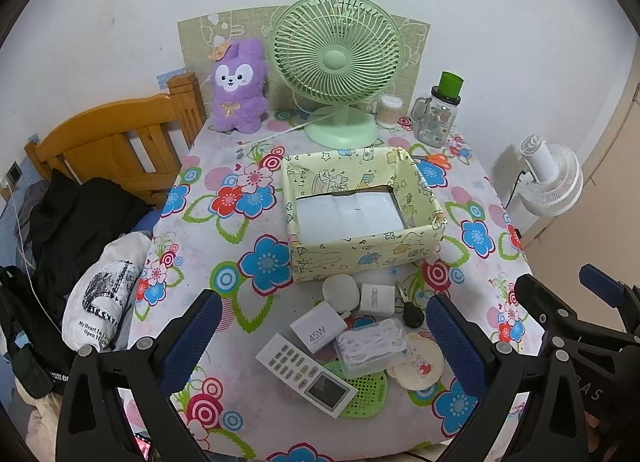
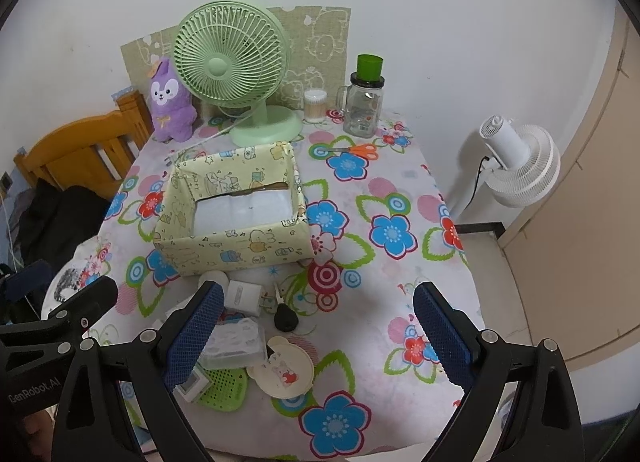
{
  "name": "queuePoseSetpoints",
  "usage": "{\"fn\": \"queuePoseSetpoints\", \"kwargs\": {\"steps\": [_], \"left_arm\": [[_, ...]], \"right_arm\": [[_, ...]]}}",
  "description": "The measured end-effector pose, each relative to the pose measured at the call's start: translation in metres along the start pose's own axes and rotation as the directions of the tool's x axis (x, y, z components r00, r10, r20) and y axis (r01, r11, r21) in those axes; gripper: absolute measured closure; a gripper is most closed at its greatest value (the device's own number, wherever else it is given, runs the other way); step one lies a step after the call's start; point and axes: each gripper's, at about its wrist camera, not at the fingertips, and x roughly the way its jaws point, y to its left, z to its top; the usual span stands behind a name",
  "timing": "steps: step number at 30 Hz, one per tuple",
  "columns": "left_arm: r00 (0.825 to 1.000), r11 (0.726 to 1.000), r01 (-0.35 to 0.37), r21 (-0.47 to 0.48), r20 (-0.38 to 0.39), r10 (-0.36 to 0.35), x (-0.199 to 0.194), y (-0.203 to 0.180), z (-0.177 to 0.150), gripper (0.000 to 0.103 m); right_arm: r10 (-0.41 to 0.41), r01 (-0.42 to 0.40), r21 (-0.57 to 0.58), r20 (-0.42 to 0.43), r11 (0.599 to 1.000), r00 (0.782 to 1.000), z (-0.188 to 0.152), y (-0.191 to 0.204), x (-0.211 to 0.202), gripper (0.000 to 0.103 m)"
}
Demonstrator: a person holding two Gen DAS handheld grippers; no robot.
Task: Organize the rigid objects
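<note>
While both grippers hover open, white charger (image 1: 319,326) reads "45W"

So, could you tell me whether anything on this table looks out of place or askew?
The small items heaped in front of the box overlap: the remote and floss-pick case lie across the green mat. The box sits skewed to the table's edge. Nothing looks spilled or damaged.

A table (image 1: 224,230) with a flowery cloth is holding a yellow box (image 1: 360,250) in the middle, a green fan (image 1: 338,62) at 12 o'clock, and small things (image 1: 352,338) at 6 o'clock.
</note>
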Motion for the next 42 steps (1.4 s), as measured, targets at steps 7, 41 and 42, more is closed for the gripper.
{"fn": "queuePoseSetpoints", "kwargs": {"steps": [7,41,42], "left_arm": [[1.000,1.000,-0.002,0.005,0.000,0.002,0.0000,-0.0022,-0.0009,0.000],[1.000,1.000,-0.006,0.012,-0.013,0.007,0.0006,-0.0078,-0.0033,0.000],[1.000,1.000,-0.006,0.011,-0.014,0.006,0.0014,-0.0078,-0.0031,0.000]], "right_arm": [[-0.005,0.005,0.006,-0.004,1.000,1.000,-0.0030,-0.0031,-0.0018,0.006],[-0.007,0.007,0.020,-0.018,1.000,1.000,-0.0066,-0.0104,0.0010,0.006],[-0.006,0.006,0.021,-0.019,1.000,1.000,-0.0062,-0.0103,0.0013,0.006]]}}
